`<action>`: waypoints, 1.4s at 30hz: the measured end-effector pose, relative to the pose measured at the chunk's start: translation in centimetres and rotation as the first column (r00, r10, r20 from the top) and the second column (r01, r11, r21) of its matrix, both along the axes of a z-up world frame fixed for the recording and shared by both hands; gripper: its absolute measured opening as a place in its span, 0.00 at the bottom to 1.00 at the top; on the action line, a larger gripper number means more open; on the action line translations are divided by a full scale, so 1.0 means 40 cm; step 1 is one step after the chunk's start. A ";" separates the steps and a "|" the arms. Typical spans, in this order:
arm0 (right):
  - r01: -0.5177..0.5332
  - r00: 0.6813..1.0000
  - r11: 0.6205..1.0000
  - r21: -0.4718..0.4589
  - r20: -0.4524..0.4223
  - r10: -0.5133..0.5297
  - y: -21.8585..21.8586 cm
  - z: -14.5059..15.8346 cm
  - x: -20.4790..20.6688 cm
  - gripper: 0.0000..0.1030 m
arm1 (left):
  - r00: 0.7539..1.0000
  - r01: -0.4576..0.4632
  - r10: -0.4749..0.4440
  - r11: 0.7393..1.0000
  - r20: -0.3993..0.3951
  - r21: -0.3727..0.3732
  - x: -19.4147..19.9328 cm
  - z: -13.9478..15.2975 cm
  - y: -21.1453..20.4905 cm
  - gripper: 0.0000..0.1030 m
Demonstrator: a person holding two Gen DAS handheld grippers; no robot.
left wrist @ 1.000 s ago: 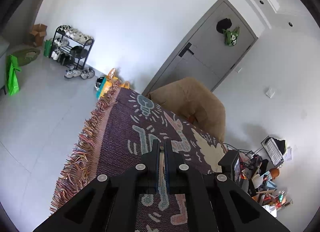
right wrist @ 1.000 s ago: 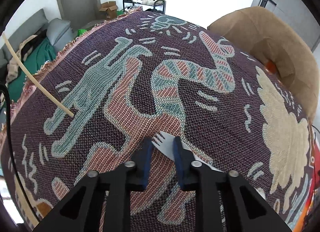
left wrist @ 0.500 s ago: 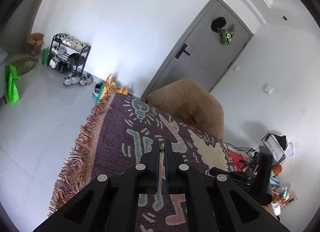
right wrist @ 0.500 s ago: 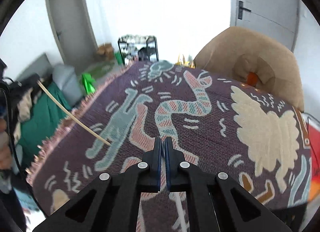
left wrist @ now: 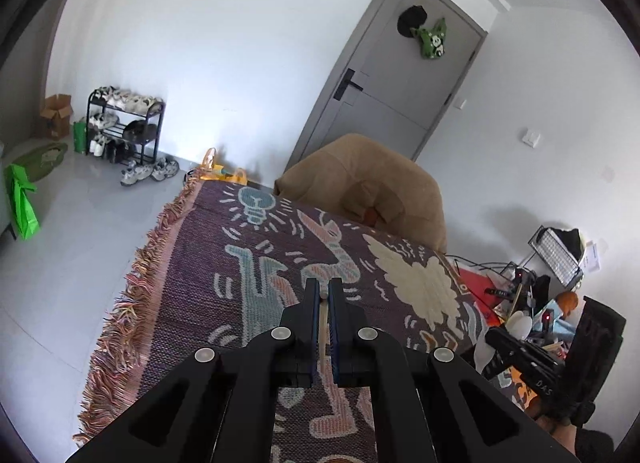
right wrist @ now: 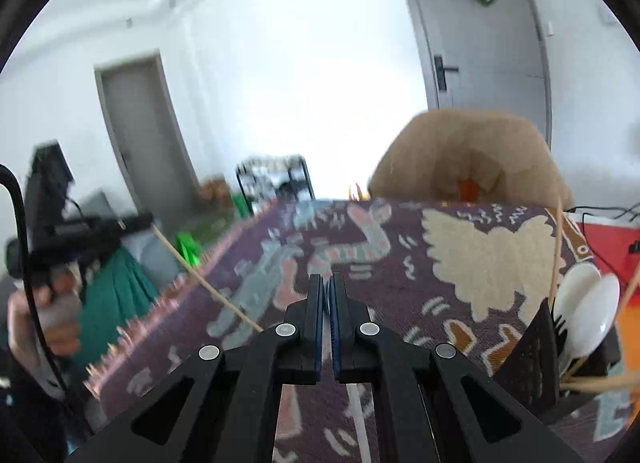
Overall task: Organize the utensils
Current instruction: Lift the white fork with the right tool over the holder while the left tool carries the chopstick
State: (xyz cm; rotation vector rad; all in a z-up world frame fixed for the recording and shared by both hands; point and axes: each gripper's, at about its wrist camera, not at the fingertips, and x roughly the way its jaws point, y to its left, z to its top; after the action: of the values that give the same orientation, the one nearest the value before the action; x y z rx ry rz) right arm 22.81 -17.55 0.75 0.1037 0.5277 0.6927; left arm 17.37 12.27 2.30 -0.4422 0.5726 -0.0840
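On my left, the left gripper (left wrist: 324,289) pinches a thin wooden chopstick (right wrist: 208,285), which slants down over the fringed edge of the patterned cloth (right wrist: 472,259). In the middle, my right gripper (right wrist: 328,283) has its jaws pressed together on a white fork (right wrist: 358,415), whose handle runs back beneath it. At far right, a black mesh holder (right wrist: 528,355) holds white spoons (right wrist: 588,311) and more chopsticks.
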 end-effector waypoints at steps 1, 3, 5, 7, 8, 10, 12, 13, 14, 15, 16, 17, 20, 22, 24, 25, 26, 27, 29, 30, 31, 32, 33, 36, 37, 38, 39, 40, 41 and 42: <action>0.005 1.000 0.999 0.033 0.010 -0.005 -0.009 -0.004 -0.006 0.04 | 1.000 0.009 -0.009 1.000 0.001 0.005 0.000 0.002 -0.011 0.04; 0.009 1.000 0.997 0.077 0.028 -0.011 -0.020 -0.014 -0.020 0.04 | 1.000 0.023 -0.023 1.000 0.000 0.018 -0.002 0.007 -0.030 0.04; 0.012 0.999 0.995 0.103 0.039 -0.016 -0.030 -0.027 -0.036 0.04 | 0.999 0.032 -0.032 0.999 0.001 0.033 -0.006 0.013 -0.046 0.04; 0.019 0.999 0.994 0.111 0.038 -0.024 -0.039 -0.039 -0.046 0.04 | 0.999 0.037 -0.037 0.998 0.004 0.050 -0.011 0.020 -0.059 0.04; 0.025 0.999 0.993 0.120 0.038 -0.029 -0.047 -0.045 -0.052 0.04 | 0.999 0.038 -0.038 0.998 0.005 0.057 -0.013 0.024 -0.064 0.04; 0.032 0.999 0.991 0.132 0.039 -0.038 -0.065 -0.050 -0.063 0.04 | 0.999 0.043 -0.043 0.997 0.006 0.068 -0.016 0.031 -0.075 0.04; 0.046 0.998 0.991 0.126 0.029 -0.050 -0.080 -0.055 -0.073 0.04 | 0.999 0.050 -0.051 0.996 0.006 0.074 -0.016 0.035 -0.088 0.04; 0.056 0.998 0.992 0.114 0.021 -0.059 -0.087 -0.058 -0.080 0.04 | 0.998 0.057 -0.057 0.995 0.006 0.078 -0.016 0.037 -0.095 0.04; 0.065 0.998 0.992 0.104 0.014 -0.067 -0.093 -0.061 -0.084 0.04 | 0.998 0.060 -0.061 0.995 0.007 0.078 -0.015 0.040 -0.098 0.04; 0.078 0.997 0.993 0.091 0.003 -0.078 -0.100 -0.065 -0.087 0.04 | 0.998 0.062 -0.063 0.995 0.009 0.077 -0.016 0.044 -0.103 0.04; 0.089 0.996 0.993 0.082 -0.007 -0.089 -0.109 -0.067 -0.090 0.04 | 0.998 0.065 -0.066 0.995 0.011 0.079 -0.016 0.048 -0.110 0.04; 0.098 0.995 0.992 0.077 -0.018 -0.097 -0.120 -0.068 -0.094 0.04 | 0.997 0.070 -0.071 0.994 0.013 0.082 -0.018 0.050 -0.117 0.04; 0.116 0.993 0.990 0.074 -0.041 -0.114 -0.155 -0.061 -0.101 0.04 | 0.995 0.093 -0.096 0.991 0.024 0.096 -0.019 0.067 -0.148 0.04; 0.122 0.992 0.990 0.077 -0.034 -0.119 -0.173 -0.051 -0.106 0.04 | 0.993 0.110 -0.114 0.988 0.034 0.104 -0.021 0.080 -0.175 0.04; 0.127 0.992 0.988 0.083 -0.018 -0.126 -0.188 -0.039 -0.113 0.04 | 0.990 0.126 -0.131 0.986 0.042 0.109 -0.022 0.090 -0.199 0.04; 0.131 0.991 0.987 0.090 -0.011 -0.131 -0.197 -0.030 -0.117 0.04 | 0.989 0.135 -0.140 0.985 0.047 0.112 -0.023 0.096 -0.212 0.04; 0.137 0.991 0.986 0.097 -0.001 -0.137 -0.208 -0.018 -0.123 0.04 | 0.988 0.141 -0.148 0.983 0.050 0.114 -0.023 0.100 -0.221 0.04; 0.141 0.990 0.985 0.103 0.010 -0.143 -0.217 -0.008 -0.125 0.04 | 0.986 0.150 -0.158 0.982 0.055 0.118 -0.025 0.106 -0.234 0.04; 0.155 0.987 0.980 0.121 0.035 -0.160 -0.239 0.021 -0.129 0.04 | 0.982 0.167 -0.176 0.978 0.063 0.123 -0.026 0.118 -0.255 0.04; 0.161 0.985 0.978 0.132 0.047 -0.168 -0.251 0.037 -0.132 0.04 | 0.981 0.173 -0.182 0.977 0.067 0.125 -0.030 0.125 -0.265 0.04; 0.167 0.982 0.975 0.143 0.064 -0.178 -0.264 0.057 -0.133 0.04 | 0.979 0.178 -0.188 0.975 0.072 0.129 -0.030 0.131 -0.274 0.04; 0.174 0.979 0.974 0.149 0.080 -0.187 -0.274 0.074 -0.134 0.04 | 0.978 0.183 -0.194 0.974 0.077 0.132 -0.031 0.139 -0.282 0.04; 0.180 0.976 0.972 0.151 0.096 -0.196 -0.283 0.091 -0.135 0.04 | 0.977 0.186 -0.198 0.973 0.081 0.135 -0.031 0.144 -0.289 0.04; 0.203 0.961 0.966 0.159 0.159 -0.228 -0.307 0.148 -0.138 0.04 | 0.972 0.201 -0.216 0.969 0.097 0.141 -0.029 0.168 -0.312 0.04; 0.213 0.954 0.965 0.155 0.182 -0.240 -0.314 0.166 -0.139 0.04 | 0.970 0.206 -0.221 0.968 0.102 0.141 -0.028 0.174 -0.318 0.04; 0.220 0.949 0.964 0.150 0.197 -0.248 -0.316 0.177 -0.139 0.04 | 0.968 0.213 -0.229 0.967 0.106 0.140 -0.027 0.181 -0.325 0.04; 0.226 0.944 0.963 0.146 0.210 -0.254 -0.318 0.189 -0.139 0.04 | 0.966 0.217 -0.233 0.966 0.109 0.141 -0.028 0.186 -0.331 0.04; 0.233 0.938 0.963 0.139 0.228 -0.260 -0.321 0.202 -0.139 0.04 | 0.965 0.222 -0.238 0.964 0.112 0.144 -0.026 0.192 -0.339 0.04; 0.239 0.933 0.962 0.133 0.243 -0.266 -0.321 0.211 -0.140 0.04 | 0.964 0.225 -0.242 0.963 0.114 0.147 -0.026 0.196 -0.344 0.04; 0.246 0.928 0.961 0.125 0.256 -0.271 -0.321 0.218 -0.140 0.04 | 0.962 0.229 -0.247 0.962 0.117 0.149 -0.024 0.200 -0.351 0.04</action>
State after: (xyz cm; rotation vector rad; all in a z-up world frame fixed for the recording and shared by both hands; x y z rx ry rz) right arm 17.22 -30.41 9.47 0.1583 0.2119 0.4613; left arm 16.42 -1.78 10.29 -0.2326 0.4930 -0.3031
